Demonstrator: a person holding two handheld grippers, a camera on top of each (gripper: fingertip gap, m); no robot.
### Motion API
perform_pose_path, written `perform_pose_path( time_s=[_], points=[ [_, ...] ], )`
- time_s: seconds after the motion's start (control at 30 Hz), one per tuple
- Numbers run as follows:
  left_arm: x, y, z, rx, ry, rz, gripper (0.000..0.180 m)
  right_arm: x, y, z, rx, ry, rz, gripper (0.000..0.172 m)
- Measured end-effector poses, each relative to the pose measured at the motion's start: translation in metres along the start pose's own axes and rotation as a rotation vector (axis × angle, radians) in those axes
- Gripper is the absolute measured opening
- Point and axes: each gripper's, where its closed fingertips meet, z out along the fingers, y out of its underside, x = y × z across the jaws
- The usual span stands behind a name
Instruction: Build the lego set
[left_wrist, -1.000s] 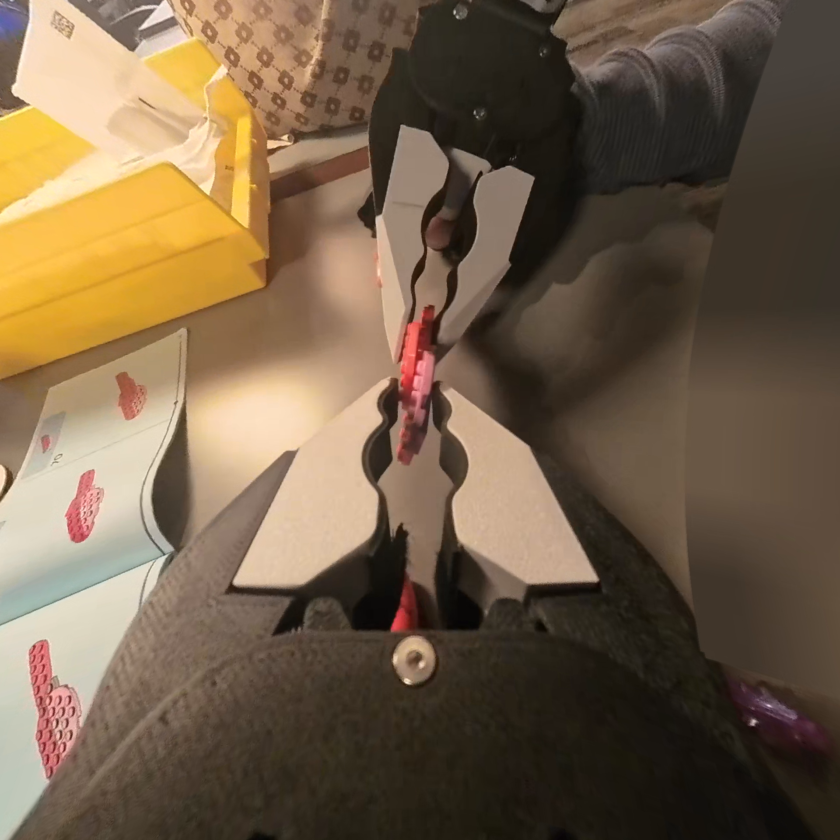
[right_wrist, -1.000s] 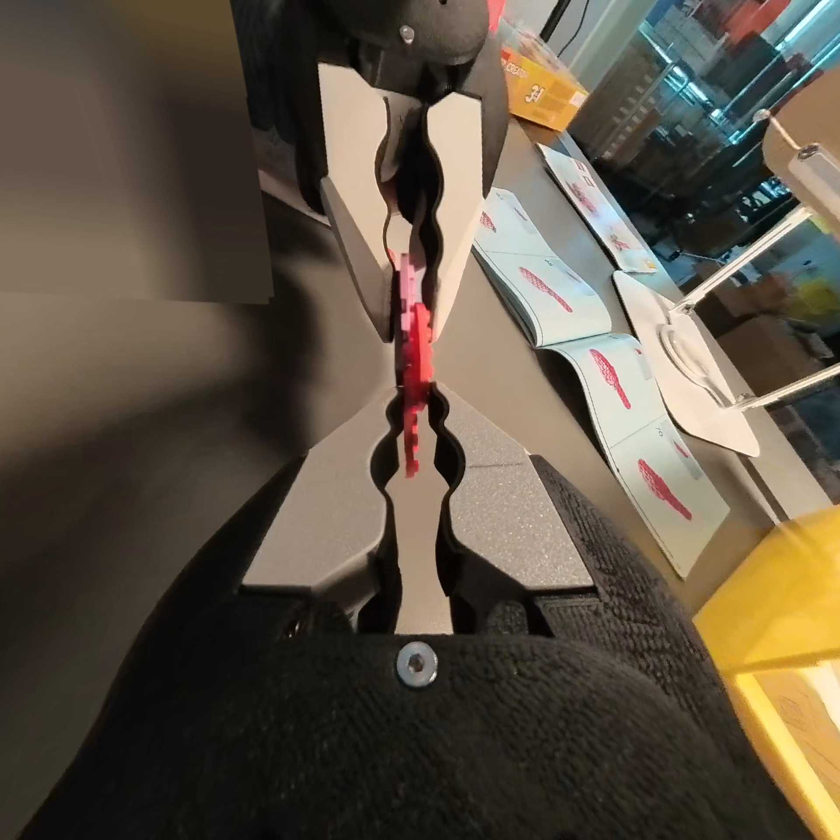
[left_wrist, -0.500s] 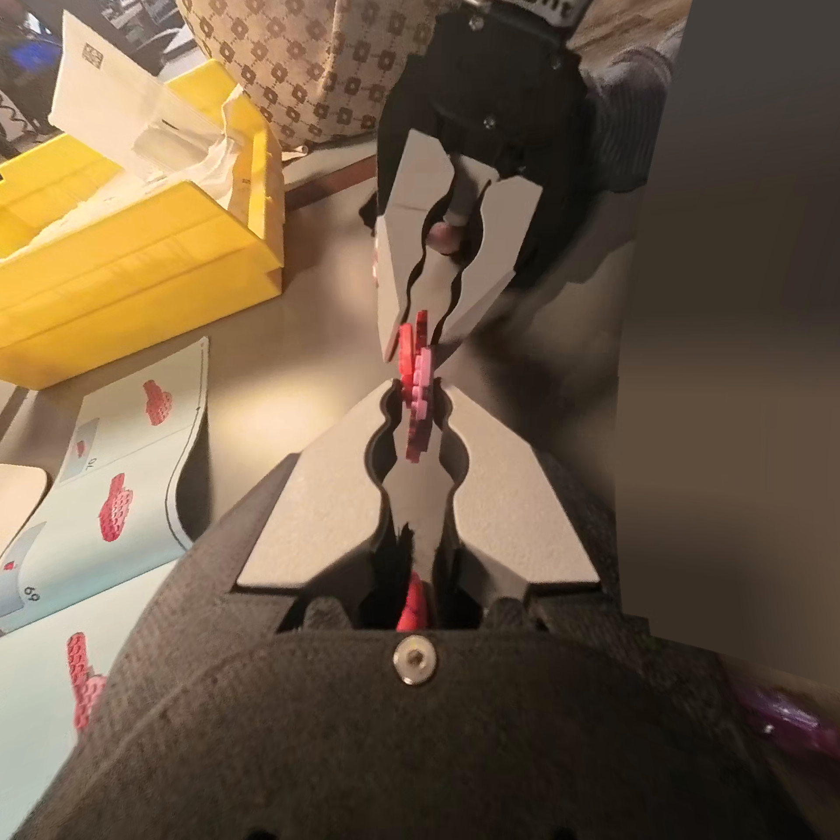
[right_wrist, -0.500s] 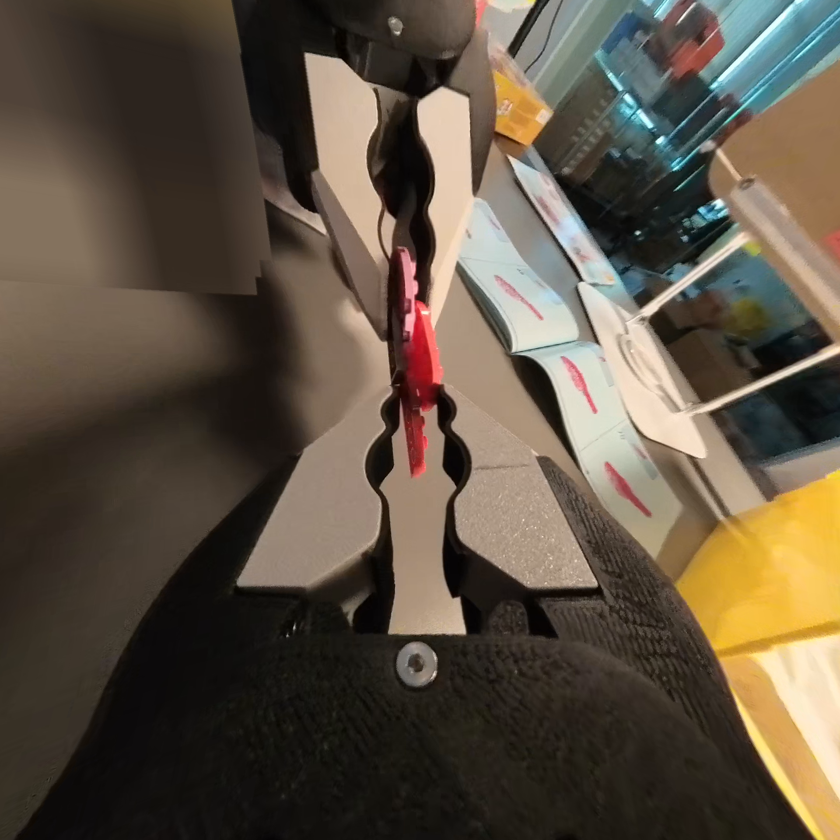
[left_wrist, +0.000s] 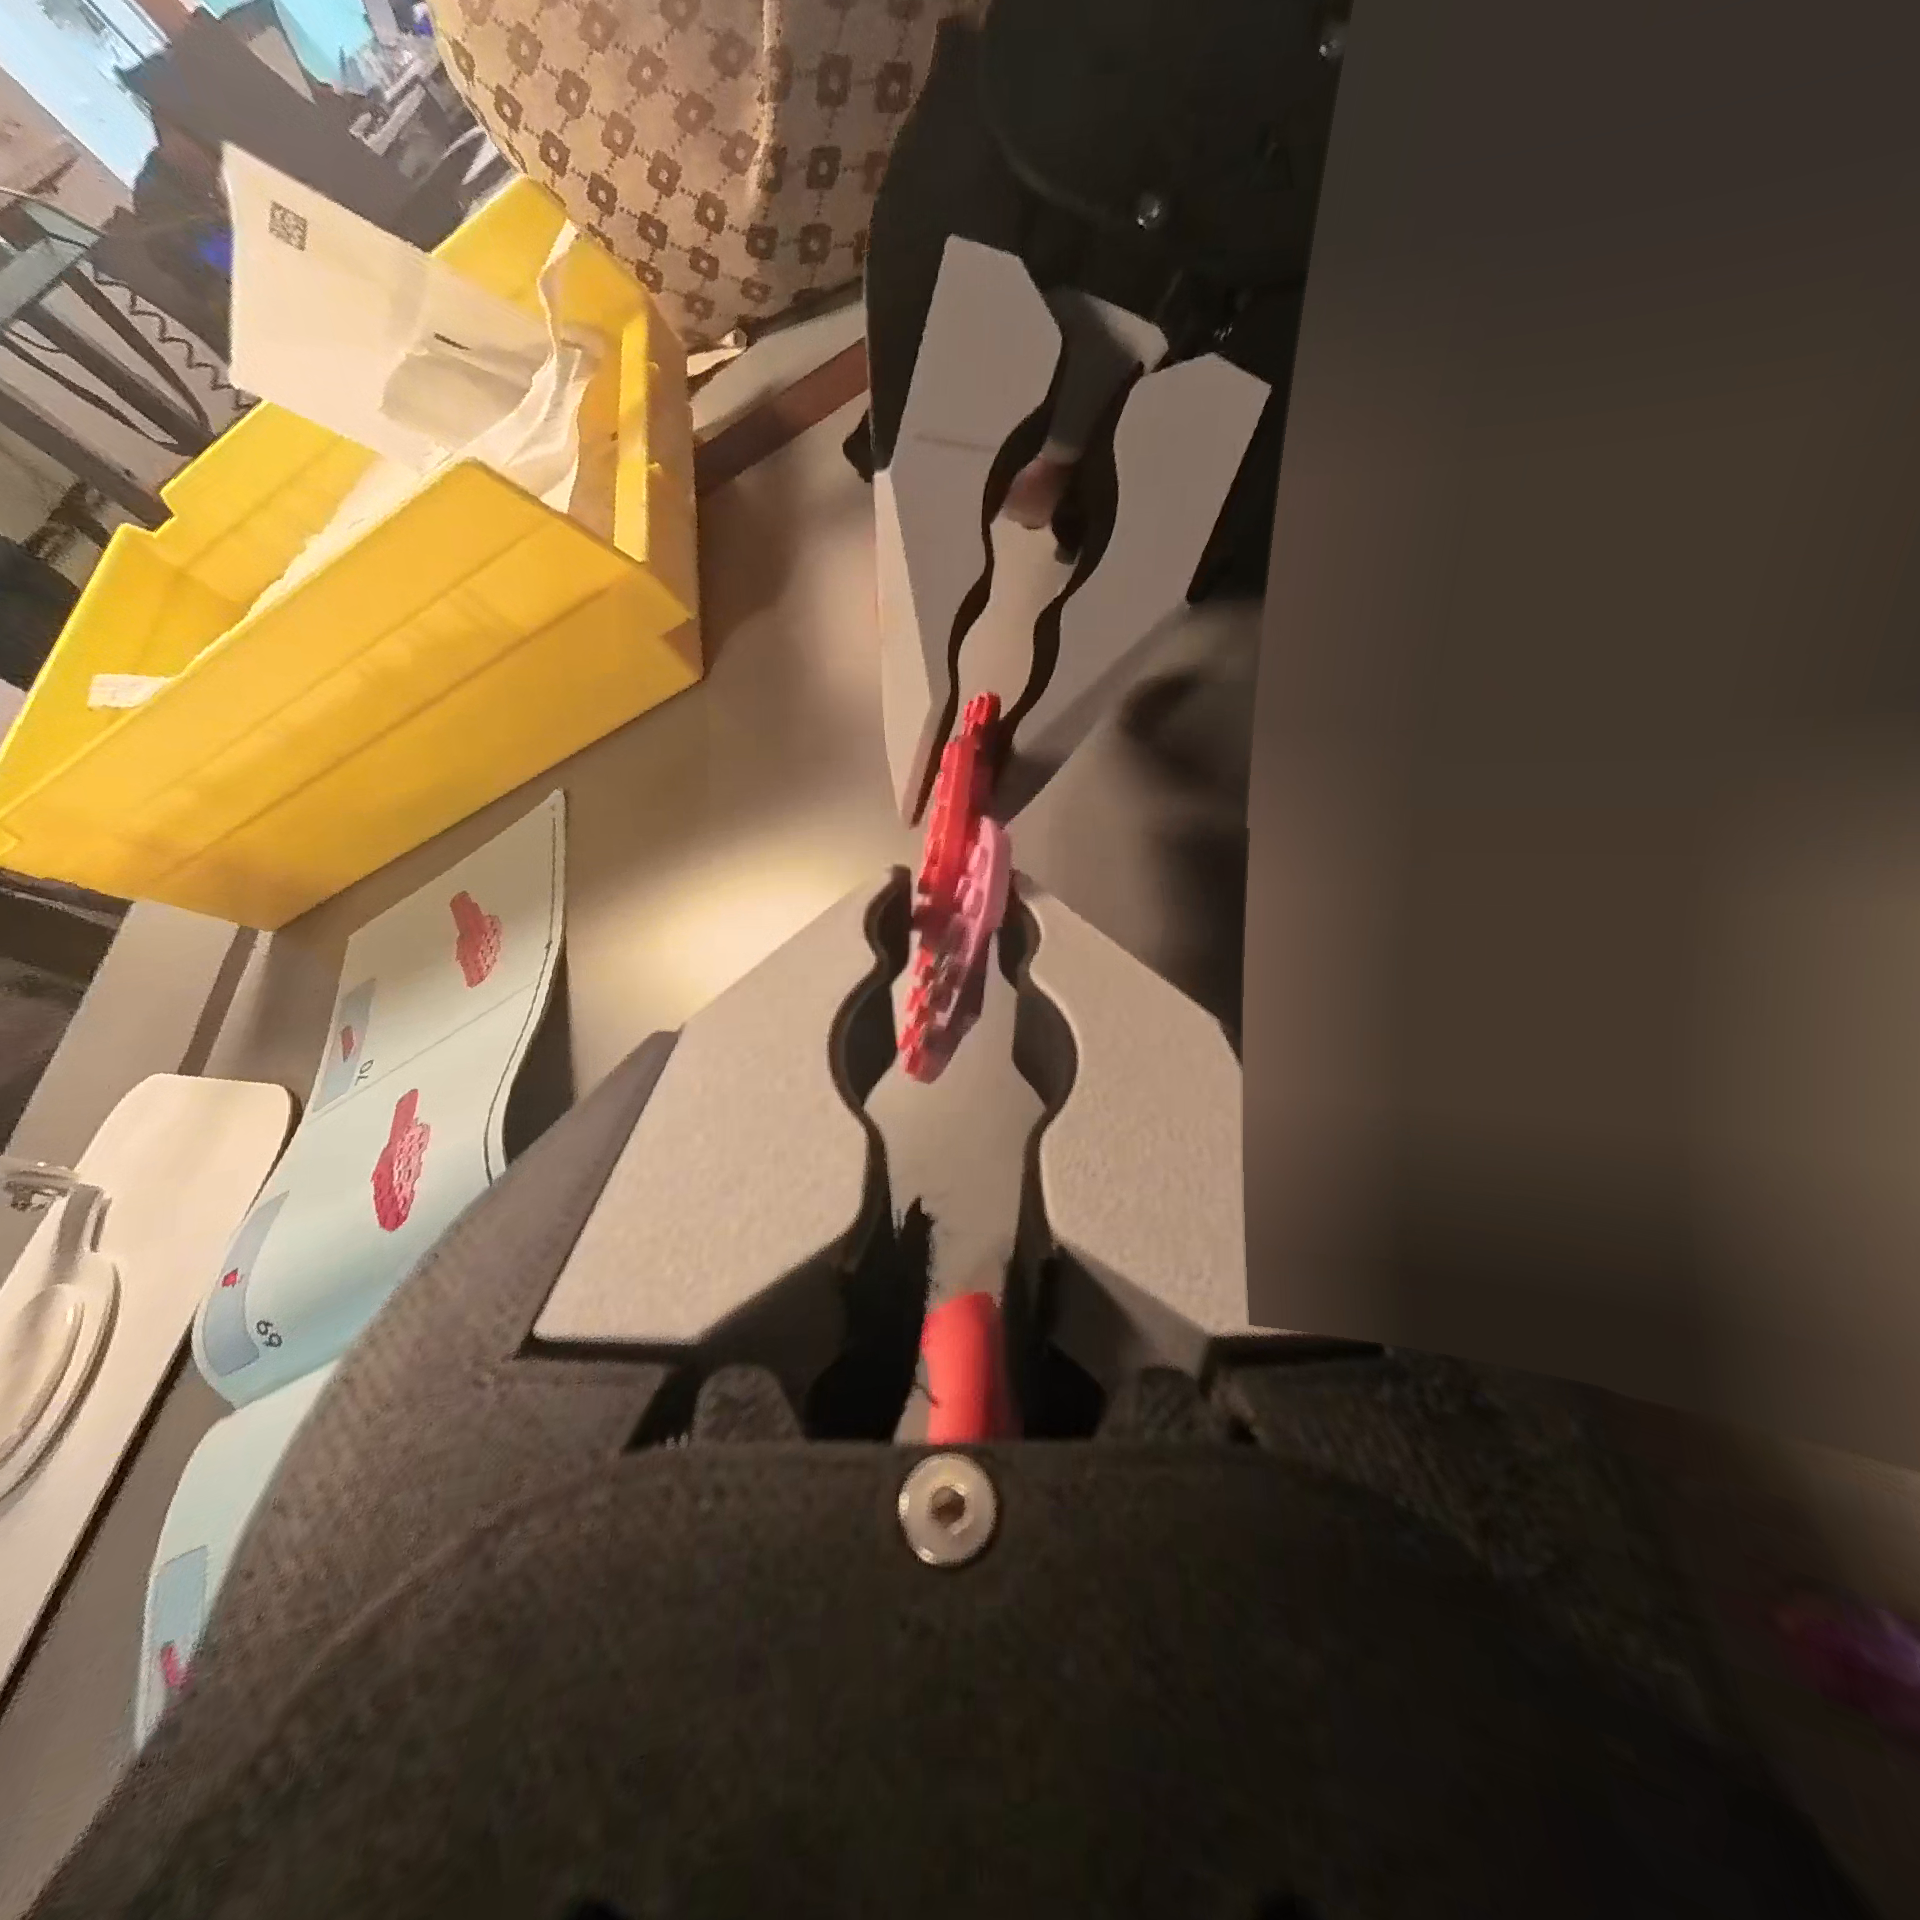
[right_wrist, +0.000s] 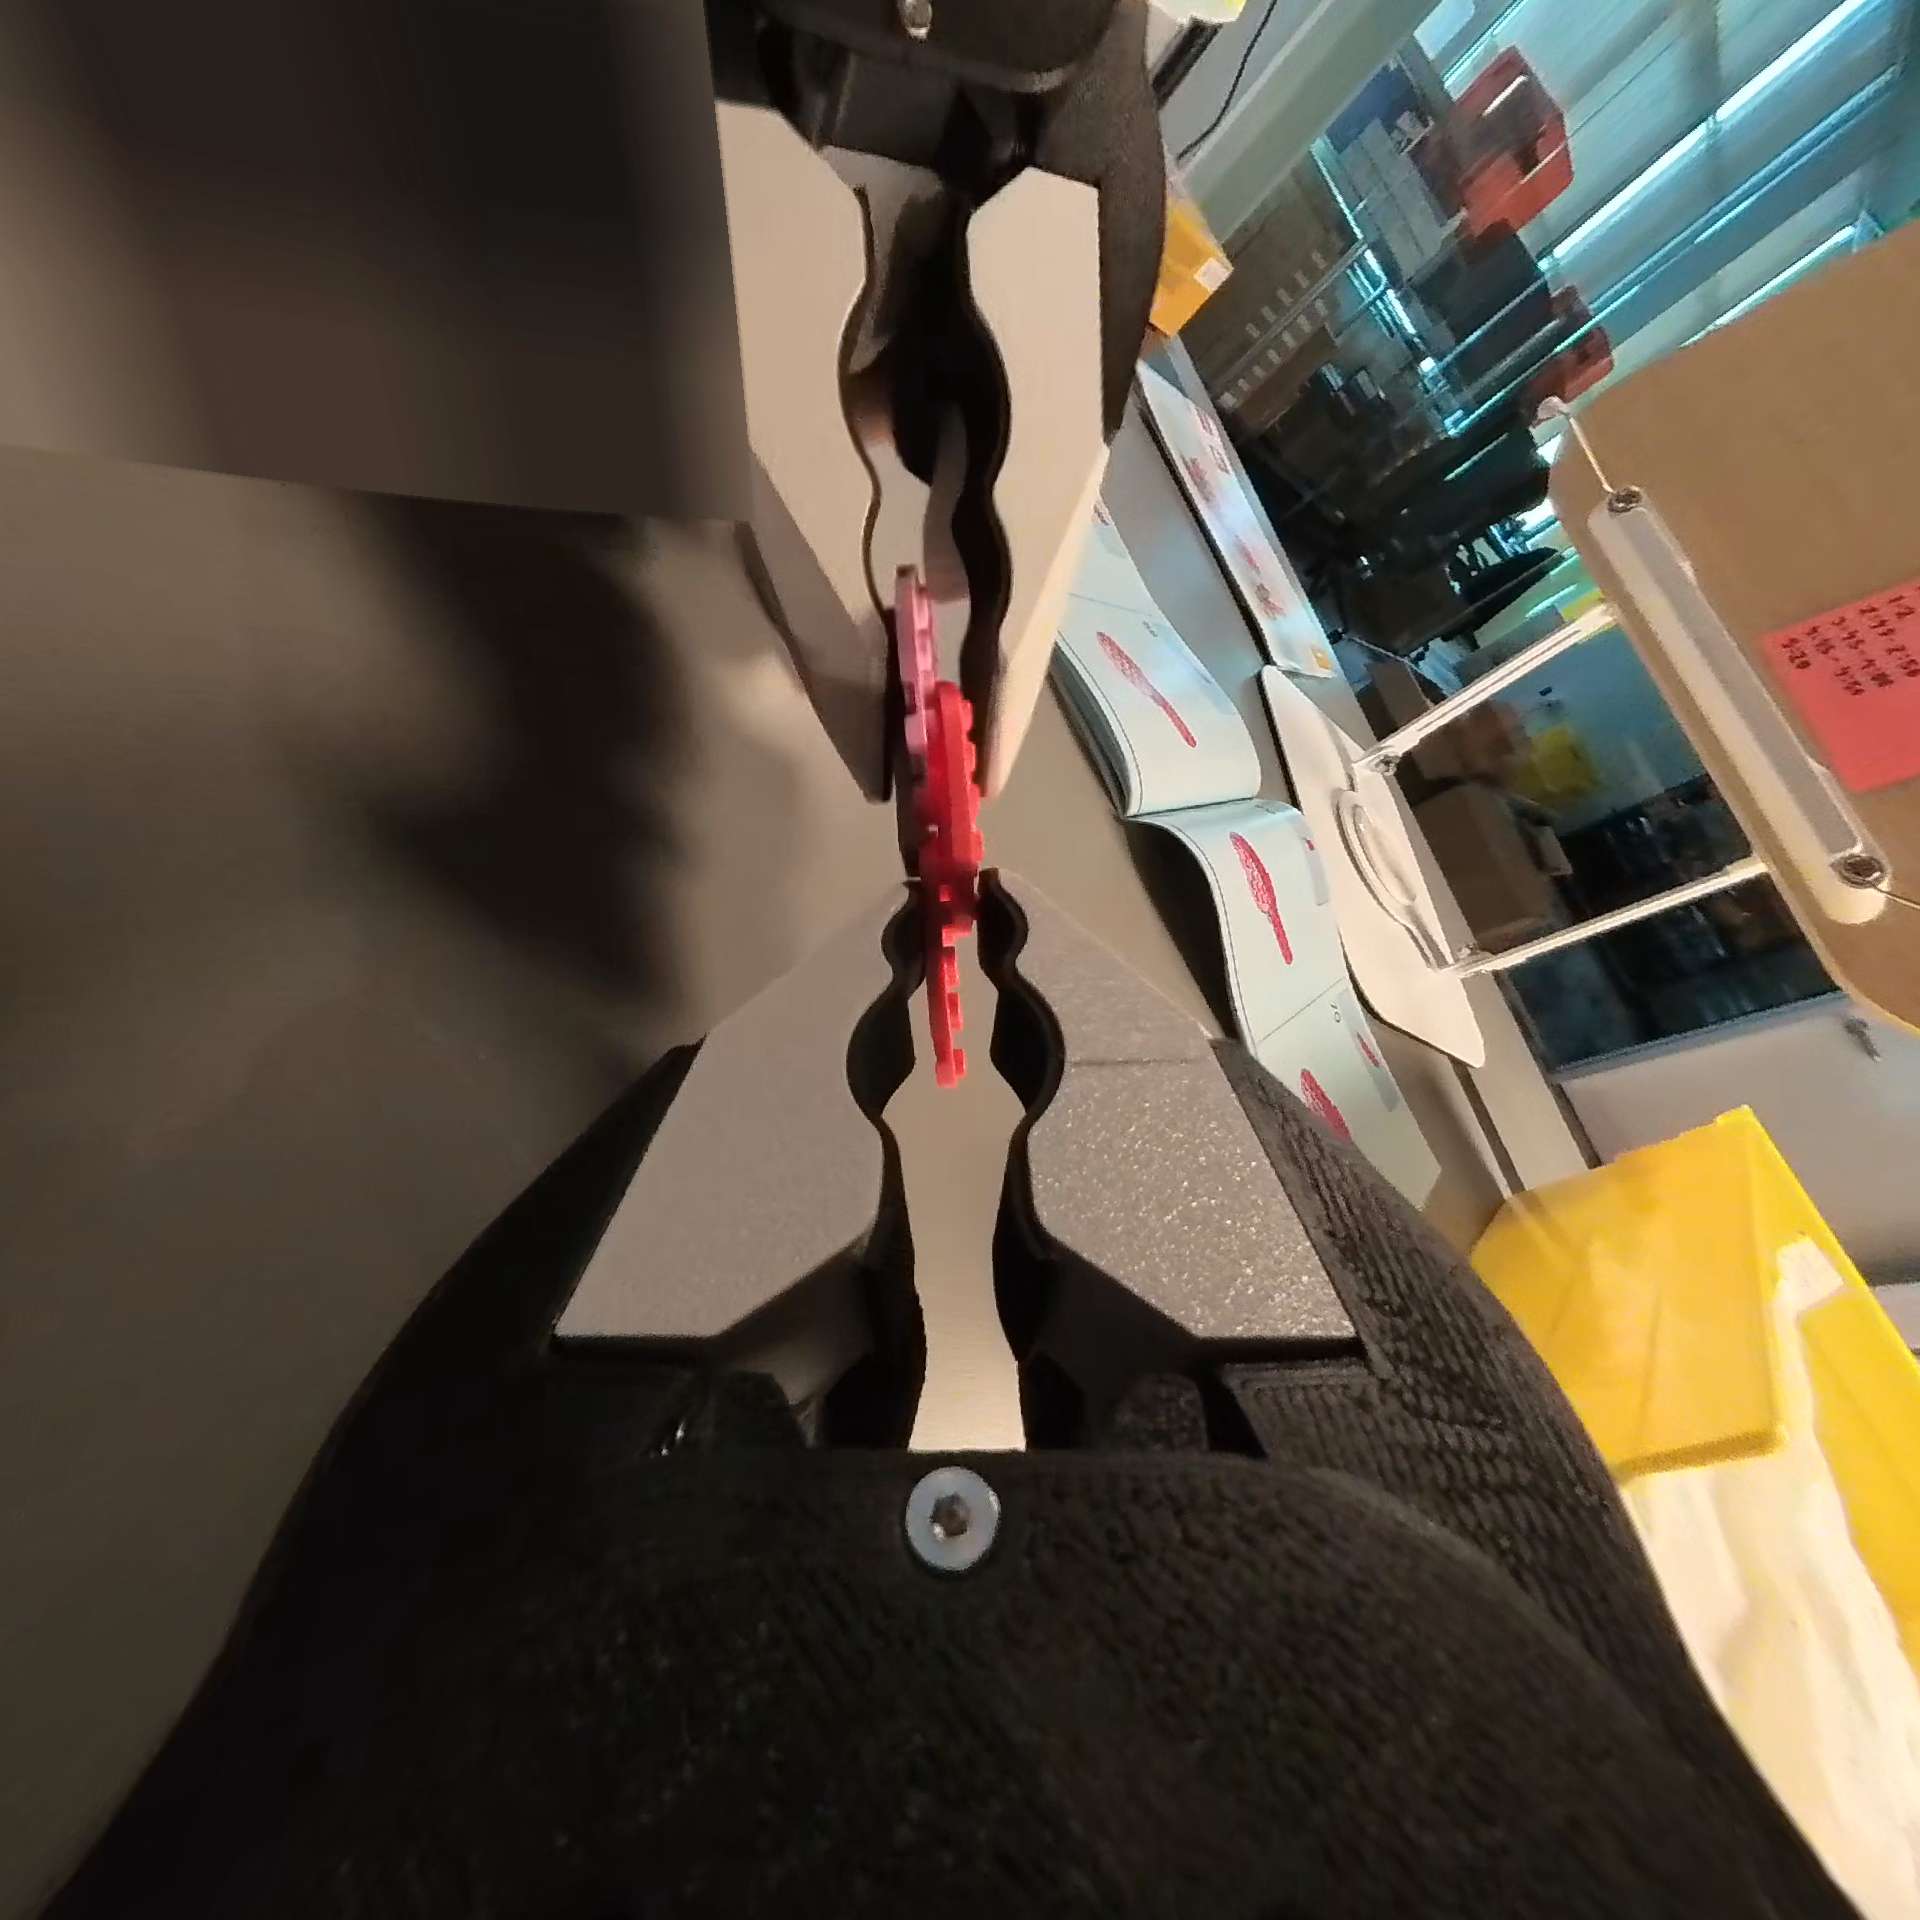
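left gripper (left_wrist: 961, 894): clamped on red-and-pink brick plate assembly (left_wrist: 954, 914) | right gripper (right_wrist: 951, 883): clamped on same assembly's far end | left: instruction booklet (left_wrist: 436, 1039), yellow bin (left_wrist: 343, 665)

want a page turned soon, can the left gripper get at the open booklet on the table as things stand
Probably not yet. The left gripper is shut on the red and pink brick piece, which the right gripper also clamps. The booklet lies uncovered on the table, but no gripper is free.

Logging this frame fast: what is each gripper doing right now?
Left gripper: jaws closed on the flat red and pink studded brick assembly.
Right gripper: jaws closed on the same assembly's other end.
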Motion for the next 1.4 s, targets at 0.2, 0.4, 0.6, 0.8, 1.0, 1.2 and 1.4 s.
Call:
perform_pose_path(
  time_s=[0.2, 0.4, 0.6, 0.8, 1.0, 1.2, 1.4],
  points=[
    [-0.001, -0.001, 0.003, -0.017, -0.043, 0.047, 0.024, -0.003, -0.002, 0.0, 0.011, -0.023, 0.022, 0.008],
    [0.002, 0.001, 0.005, -0.039, -0.027, 0.072, 0.014, -0.003, -0.001, 0.0, 0.009, -0.025, 0.019, 0.008],
    [0.003, 0.004, 0.007, -0.083, -0.04, 0.123, 0.014, -0.003, 0.002, 0.0, -0.003, -0.011, -0.01, 0.008],
    [0.001, 0.007, 0.009, -0.117, -0.066, 0.169, 0.013, -0.002, 0.004, 0.001, -0.016, 0.011, -0.053, 0.008],
    [0.001, 0.005, 0.007, -0.081, -0.044, 0.105, 0.013, 0.001, 0.001, 0.002, 0.014, 0.058, -0.064, 0.017],
    [0.005, 0.004, 0.004, -0.039, 0.023, 0.007, 0.014, -0.006, -0.007, -0.002, 0.053, -0.016, -0.027, 0.008],
    [0.008, 0.004, 0.003, -0.027, 0.048, -0.014, 0.014, -0.008, -0.007, -0.002, 0.035, -0.073, 0.068, 0.008]
  ],
)
